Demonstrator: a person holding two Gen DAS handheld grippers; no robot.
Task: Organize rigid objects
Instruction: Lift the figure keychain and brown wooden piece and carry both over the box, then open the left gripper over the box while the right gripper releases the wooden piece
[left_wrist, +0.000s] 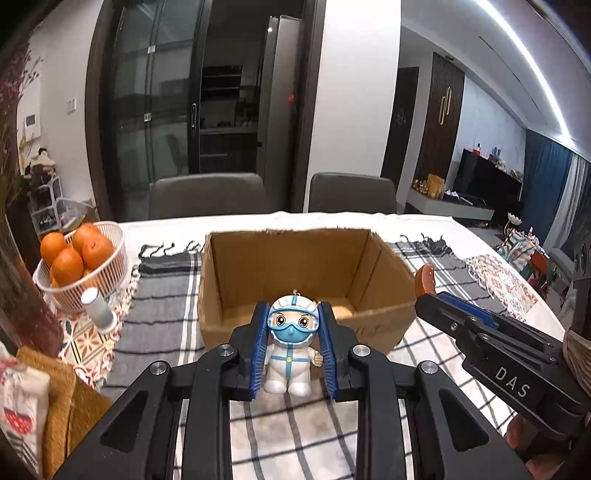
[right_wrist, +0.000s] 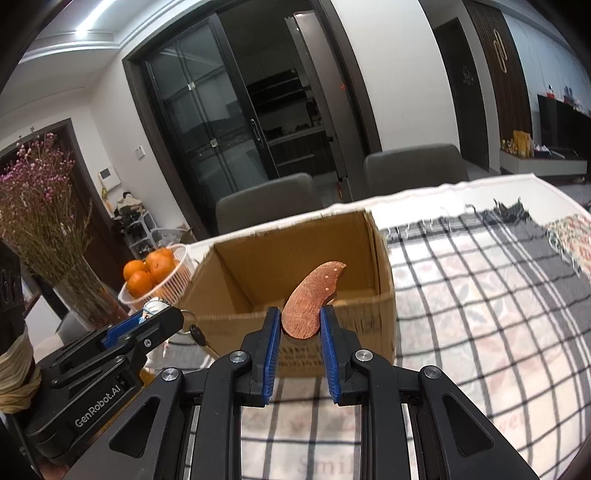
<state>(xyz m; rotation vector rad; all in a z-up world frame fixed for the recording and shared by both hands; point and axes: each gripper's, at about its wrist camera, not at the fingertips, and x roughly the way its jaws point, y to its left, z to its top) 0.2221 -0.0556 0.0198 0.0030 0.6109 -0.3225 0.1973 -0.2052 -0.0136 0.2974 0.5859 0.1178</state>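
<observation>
Cardboard box (left_wrist: 306, 280): set open-topped near the middle of the worktop (left_wrist: 461, 229), on the checked cloth (left_wrist: 266, 424), presumably so that small things can be dropped in from above.
Left tool (left_wrist: 293, 339): closed narrow on a figurine (left_wrist: 291, 347), its blue pads pressed against the head from both sides.
Figurine: a white-suited doll with blue goggles and mask, held upright and facing the camera, just short of the box's near wall; a head-level grip is judged to keep it from tipping.
Right tool (right_wrist: 301, 332): closed narrow on a wooden piece (right_wrist: 306, 306), pinched at the rounded lower end.
Wooden piece: a flat, curved, reddish-brown slab, its tapered tip left free and pointing up towards the box opening.
Box contents: something pale is seen on the floor of the box; what it is cannot be told.
Fruit basket (left_wrist: 81, 266): a white basket of oranges kept off to the left, apart from the box.
Judged step: both items are carried towards the box; release is not yet done.
</observation>
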